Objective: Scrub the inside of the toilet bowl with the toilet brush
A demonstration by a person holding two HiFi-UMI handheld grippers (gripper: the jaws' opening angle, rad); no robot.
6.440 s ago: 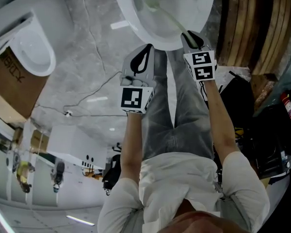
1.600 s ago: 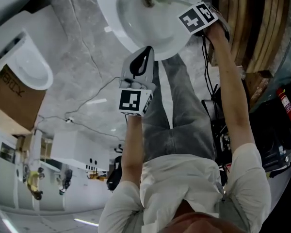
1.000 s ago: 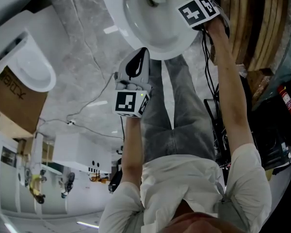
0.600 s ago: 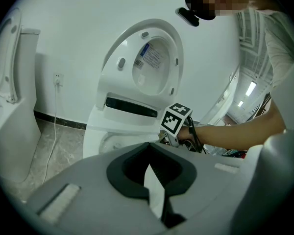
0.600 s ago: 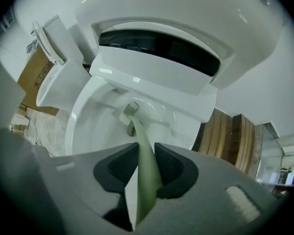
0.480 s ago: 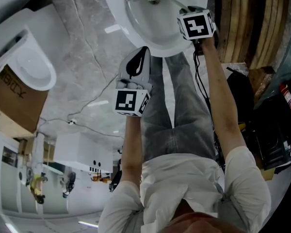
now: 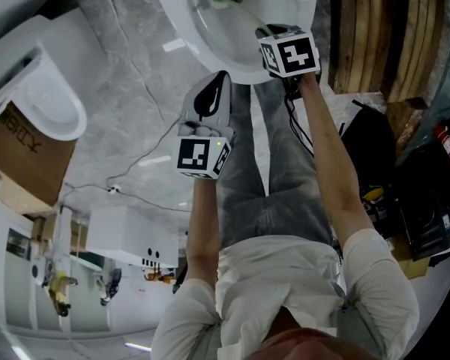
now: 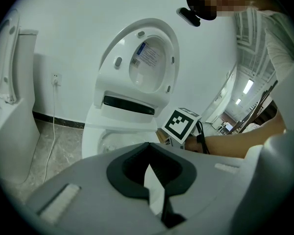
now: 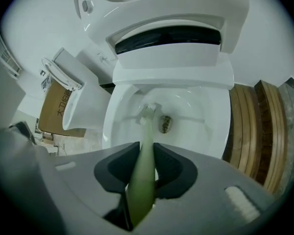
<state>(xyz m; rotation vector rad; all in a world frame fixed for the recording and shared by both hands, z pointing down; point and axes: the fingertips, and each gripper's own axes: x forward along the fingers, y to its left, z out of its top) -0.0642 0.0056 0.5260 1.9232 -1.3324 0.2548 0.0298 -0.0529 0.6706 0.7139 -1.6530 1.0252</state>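
Observation:
The white toilet bowl (image 7: 244, 47) lies at the top centre of the head view, its lid (image 8: 147, 62) raised. My right gripper (image 7: 274, 36) hovers over the bowl's near rim, shut on the pale green handle of the toilet brush (image 9: 143, 165). The brush head (image 9: 148, 110) rests against the inner wall of the bowl (image 9: 206, 126), just left of the drain (image 9: 165, 123). My left gripper (image 7: 223, 77) hangs a little in front of the bowl, above the floor. Its fingertips meet and hold nothing. In the left gripper view that gripper (image 8: 148, 146) points at the bowl's front.
A second toilet (image 7: 45, 88) stands to the left with a cardboard box (image 7: 19, 137) beside it. Stacked wooden planks (image 7: 382, 36) flank the bowl's right side. A thin cable (image 7: 135, 156) crosses the marble floor. Bags and a fire extinguisher (image 7: 448, 145) sit at the right.
My right gripper has come from the bowl's right rim toward its near middle, sweeping the brush head across the inside. My left gripper has stayed almost in place.

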